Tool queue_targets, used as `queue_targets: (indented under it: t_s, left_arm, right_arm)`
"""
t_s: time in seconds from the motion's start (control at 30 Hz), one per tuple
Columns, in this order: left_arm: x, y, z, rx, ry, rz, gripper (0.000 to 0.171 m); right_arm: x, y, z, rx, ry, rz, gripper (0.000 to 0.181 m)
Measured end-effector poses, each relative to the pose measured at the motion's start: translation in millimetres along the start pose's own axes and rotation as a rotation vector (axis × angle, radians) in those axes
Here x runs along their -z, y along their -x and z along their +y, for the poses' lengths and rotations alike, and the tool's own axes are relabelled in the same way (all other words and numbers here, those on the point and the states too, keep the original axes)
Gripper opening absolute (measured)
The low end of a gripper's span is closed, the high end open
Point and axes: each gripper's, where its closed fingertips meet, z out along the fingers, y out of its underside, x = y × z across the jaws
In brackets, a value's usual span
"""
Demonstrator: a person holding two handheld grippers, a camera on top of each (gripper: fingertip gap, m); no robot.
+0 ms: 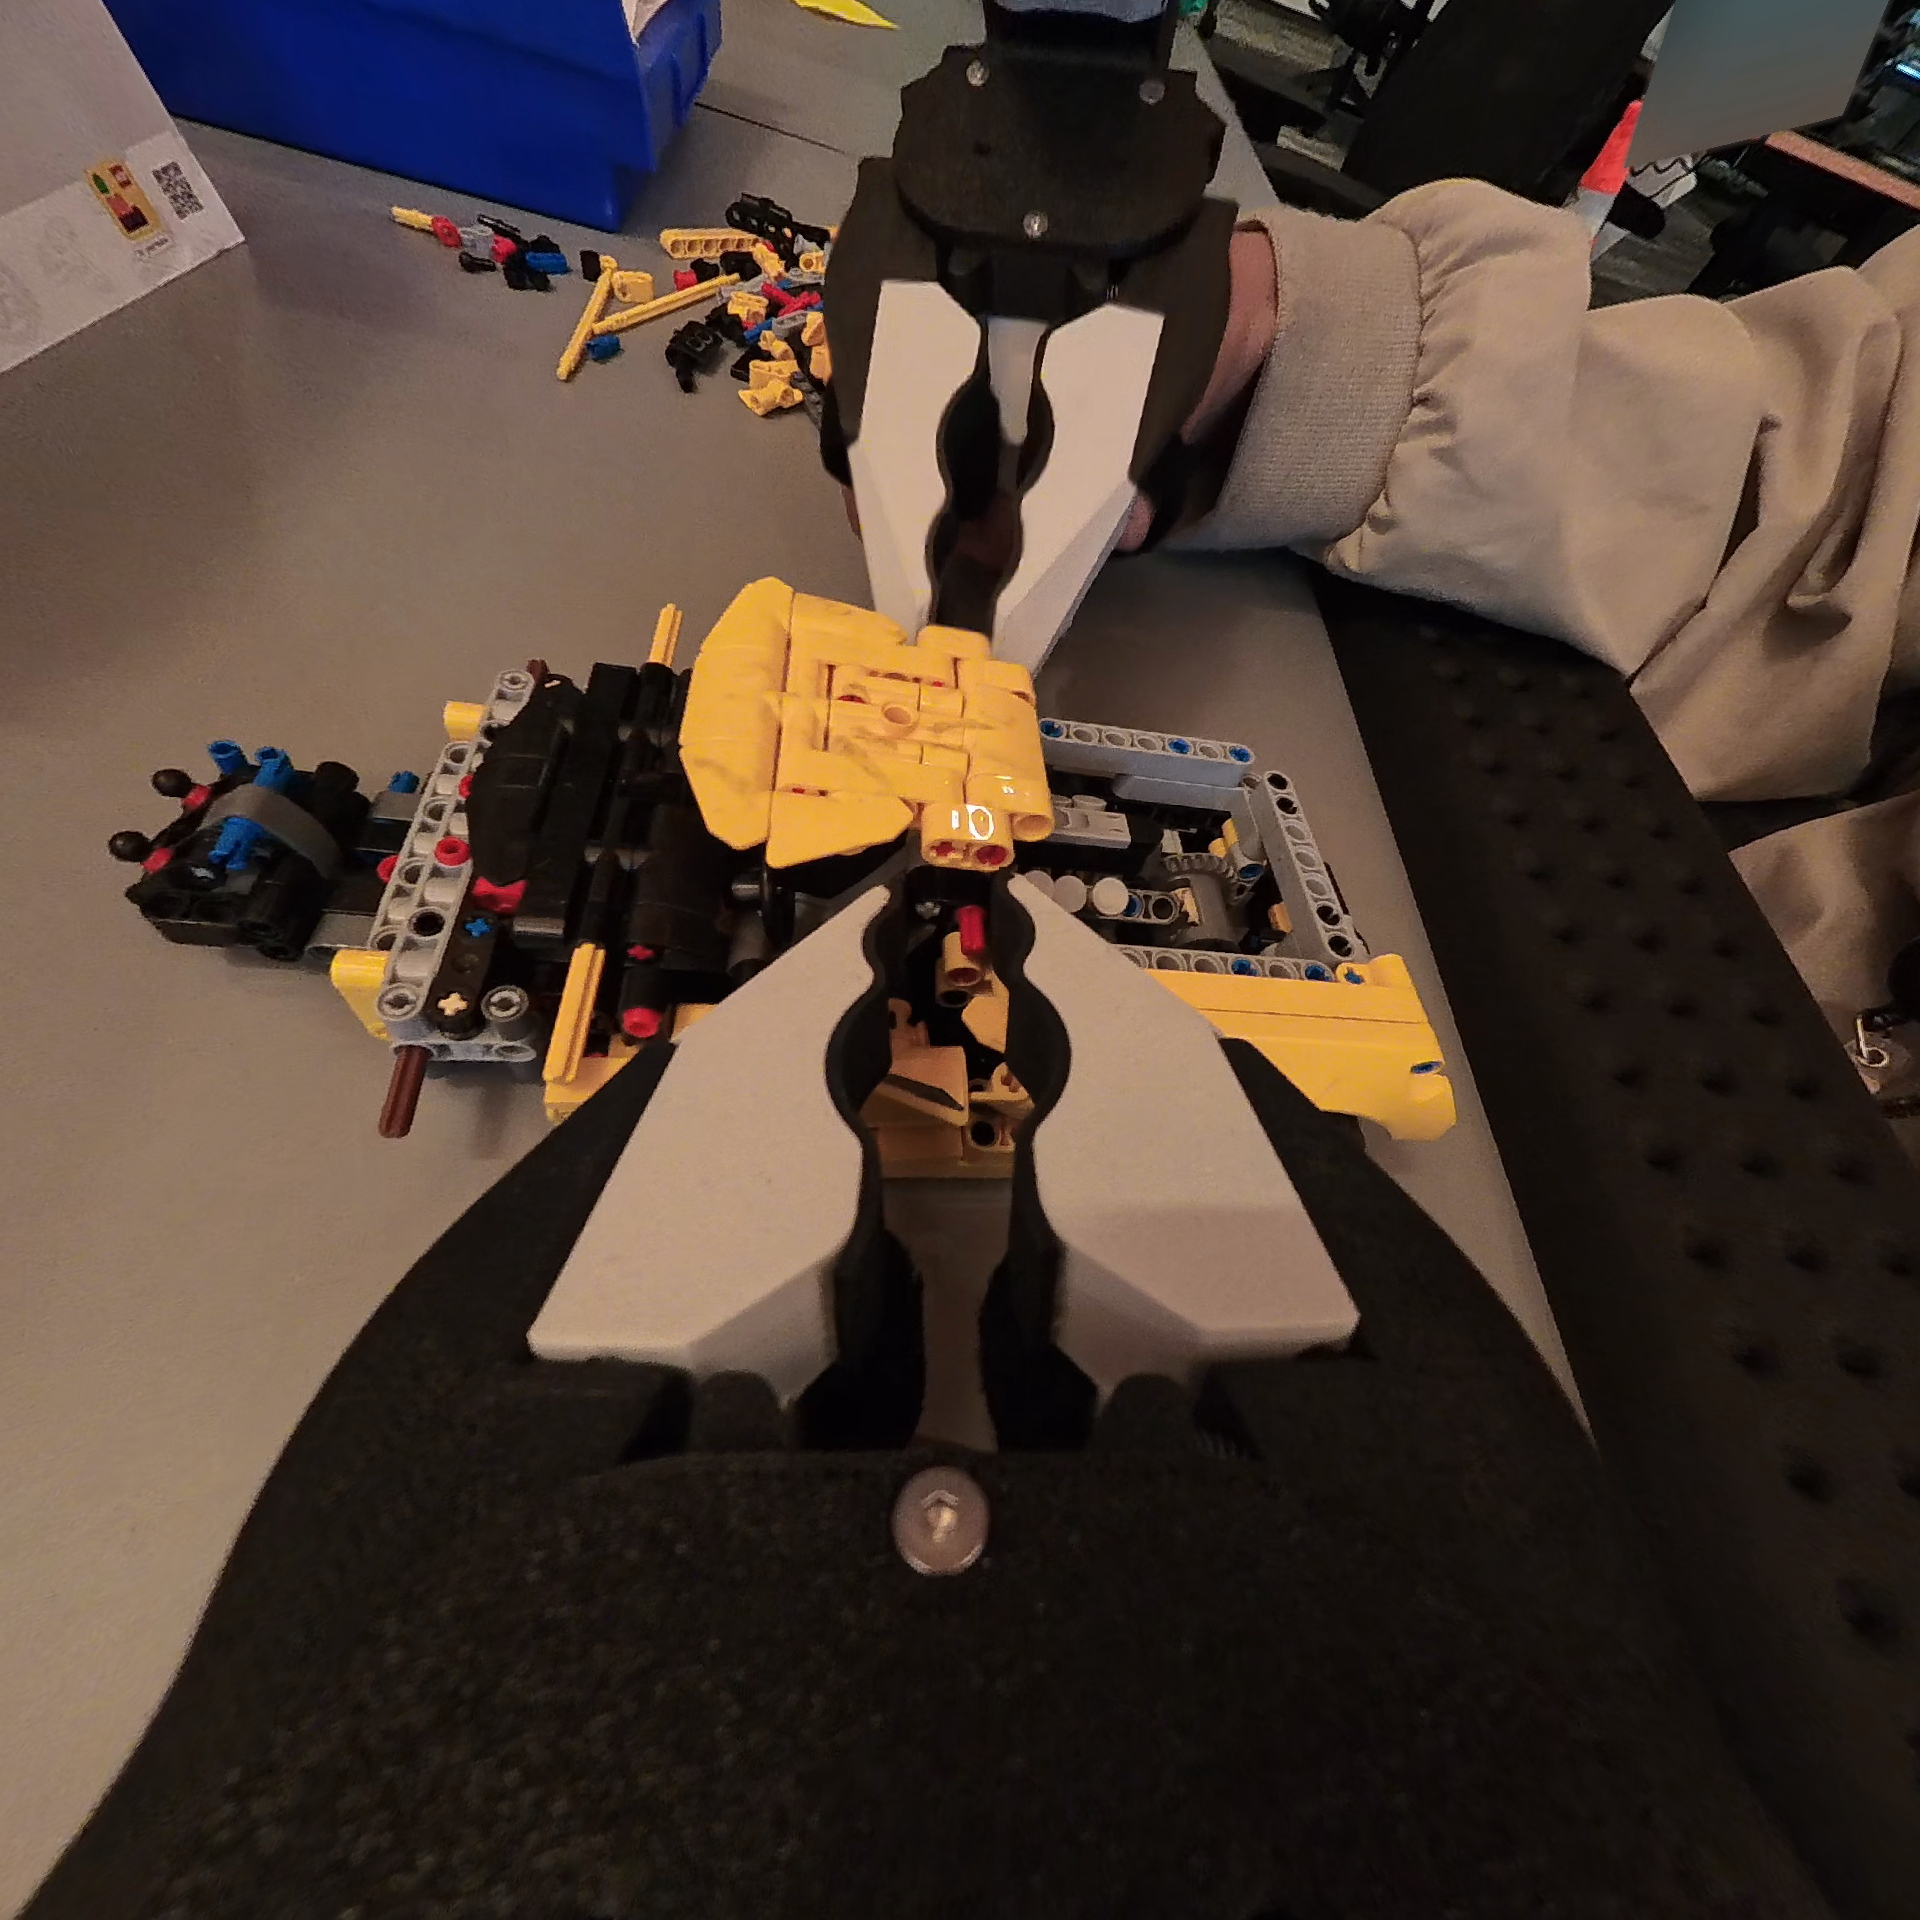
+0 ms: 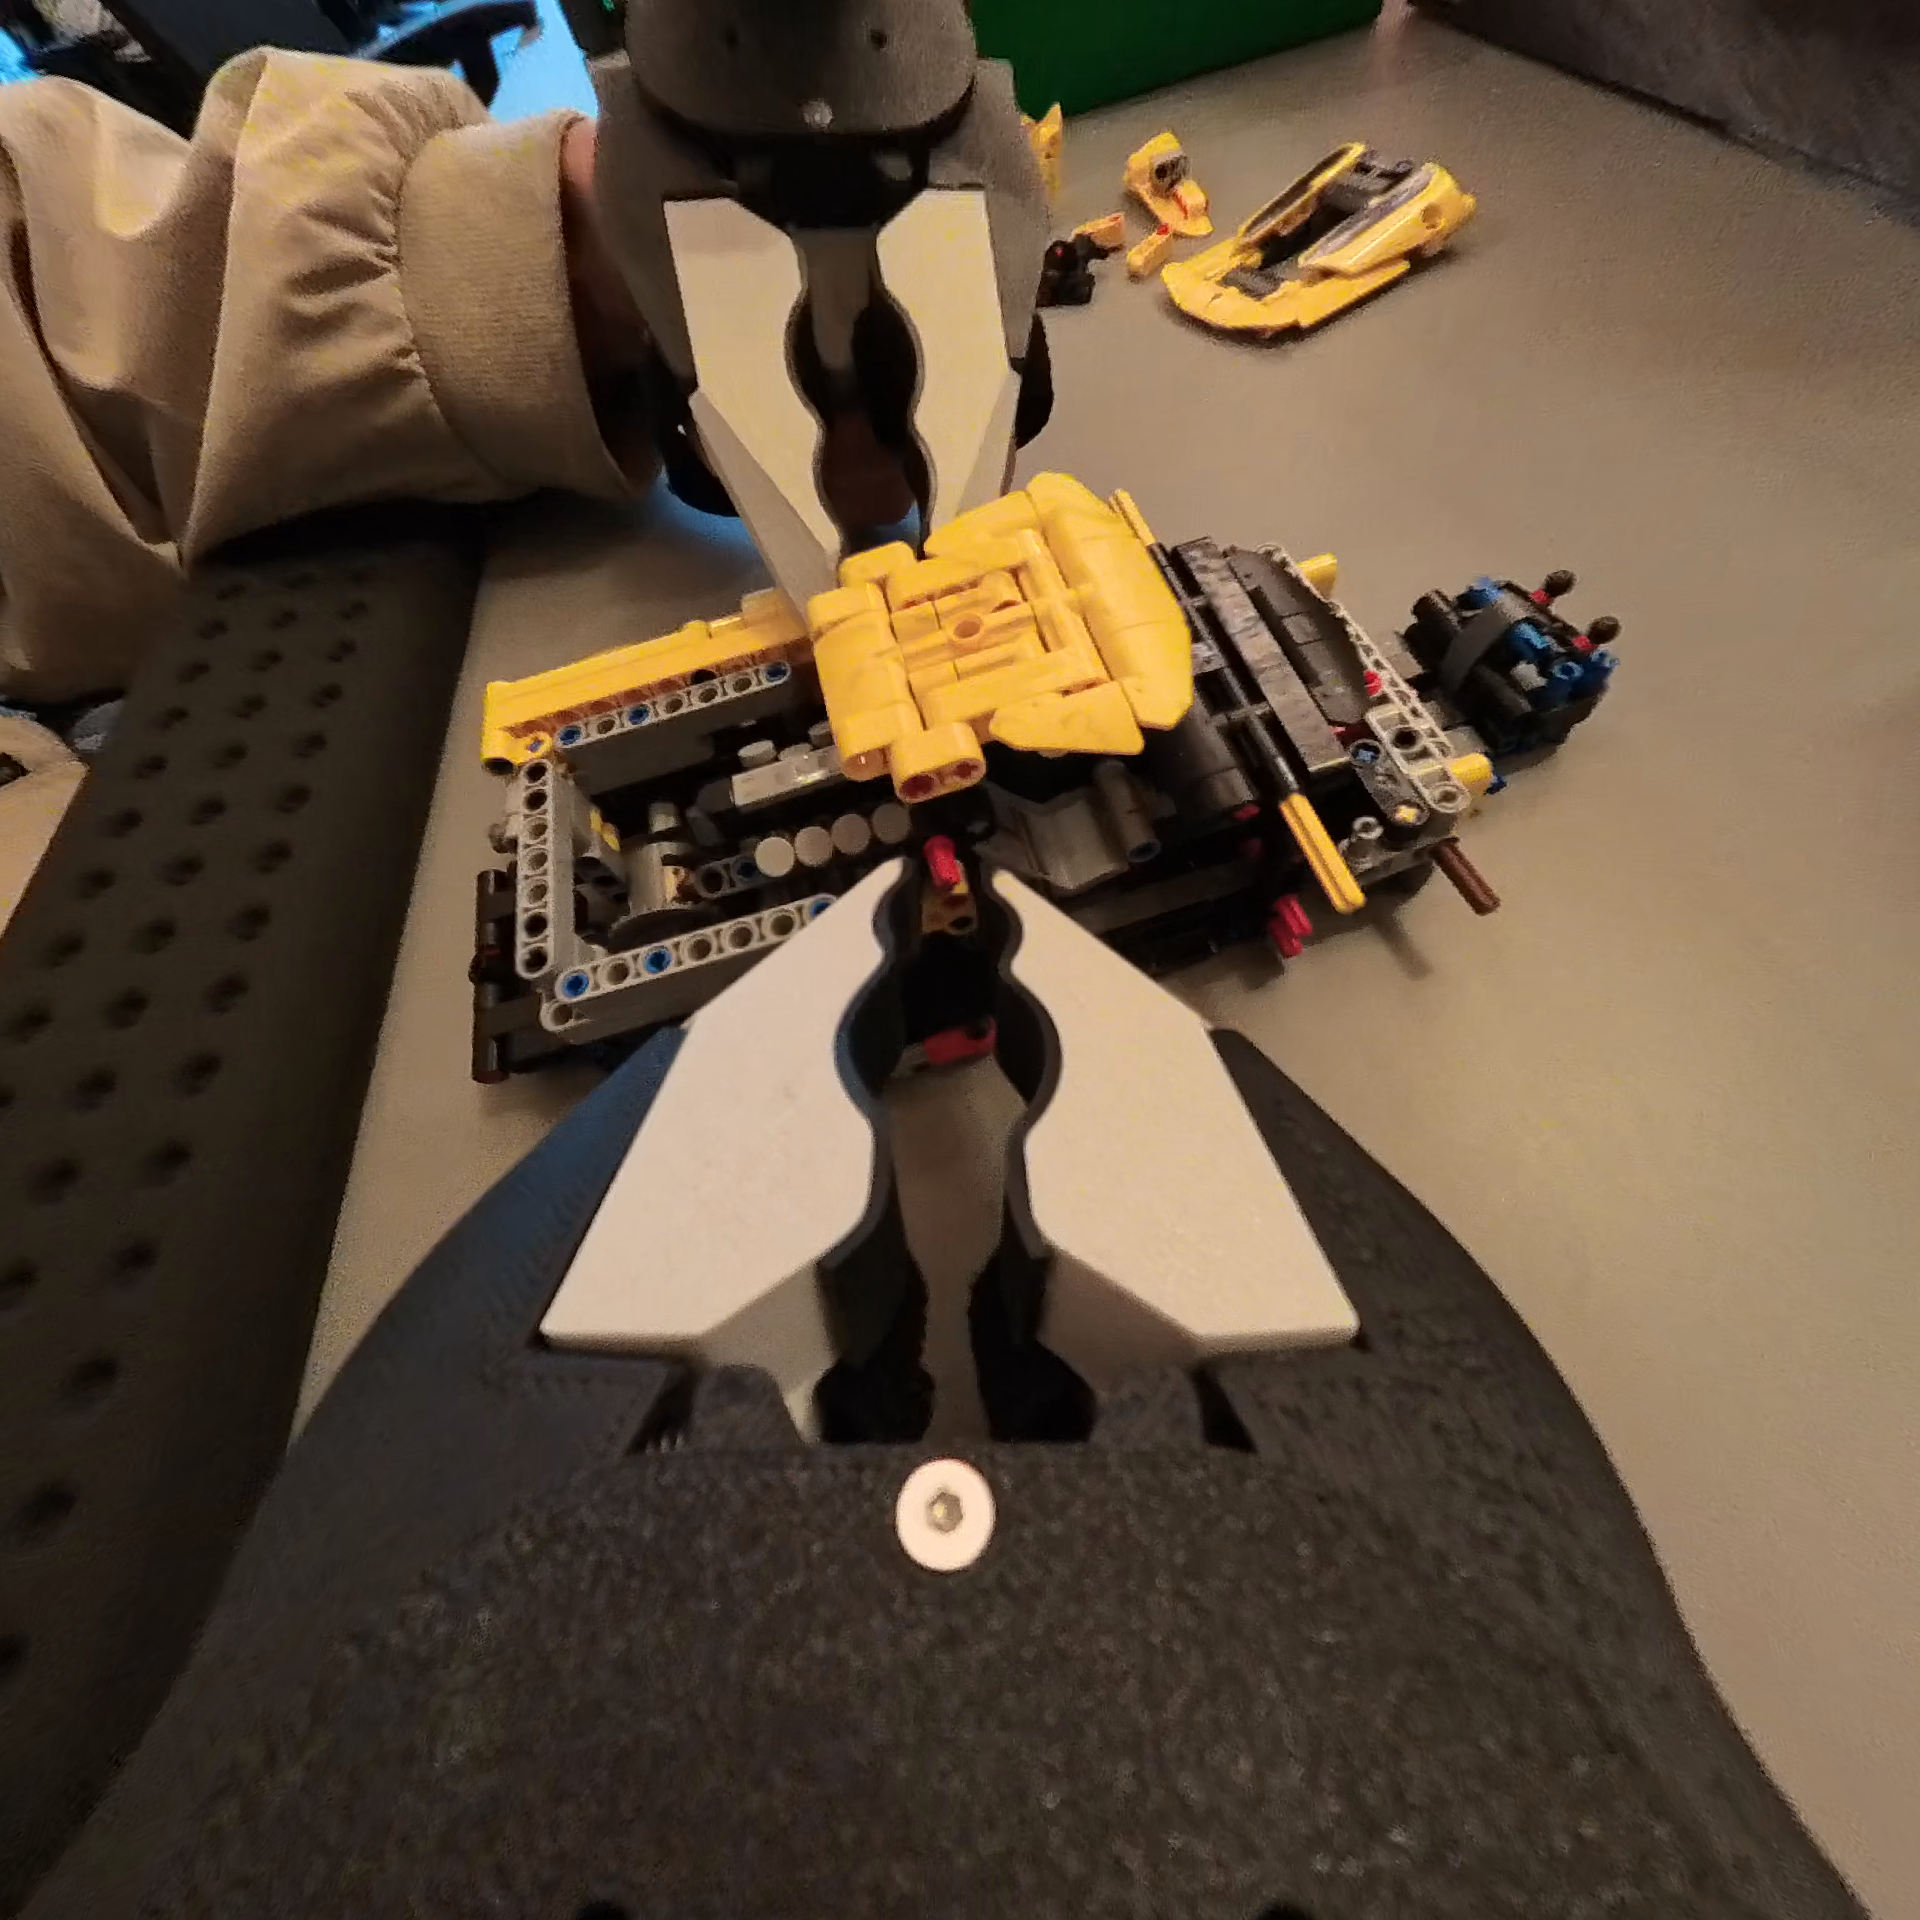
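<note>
A yellow brick-built panel [image 1: 862, 727] sits on top of a black, grey and yellow building-brick car chassis [image 1: 582, 862] on the grey table. My left gripper [image 1: 948, 888] is shut on the panel's near end, at a yellow connector with two red holes [image 1: 971, 842]. My right gripper [image 1: 971, 644] comes from the opposite side and is shut on the panel's far edge. In the right wrist view the panel [image 2: 997, 644] lies between my right gripper [image 2: 945, 873] and the left gripper [image 2: 873, 556], over the chassis [image 2: 1247, 748].
Loose small bricks [image 1: 727, 301] lie behind the chassis, beside a blue bin [image 1: 416, 83] and a paper booklet [image 1: 94, 208]. A black perforated mat [image 1: 1610, 1039] borders the table. A beige sleeve [image 1: 1507, 416] rests there. Yellow car body sections [image 2: 1320, 249] and a green box [image 2: 1143, 42] lie farther off. The left gripper's tips are roughly 5 cm from the right gripper's.
</note>
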Motion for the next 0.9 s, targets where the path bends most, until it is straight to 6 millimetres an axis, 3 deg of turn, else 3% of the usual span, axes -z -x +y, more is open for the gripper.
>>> queue_targets:
  t_s: [0.43,0.9]
  left_arm:
    - [-1.8,-4.4,0.3,-0.013,0.009,0.012,0.014]
    - [-6.3,-10.6,0.1,-0.062,0.010,0.043,0.014]
  right_arm:
    - [7.0,7.5,-6.2,0.009,-0.022,-0.049,0.004]
    - [16.0,16.2,3.4,0.068,0.034,-0.088,0.002]
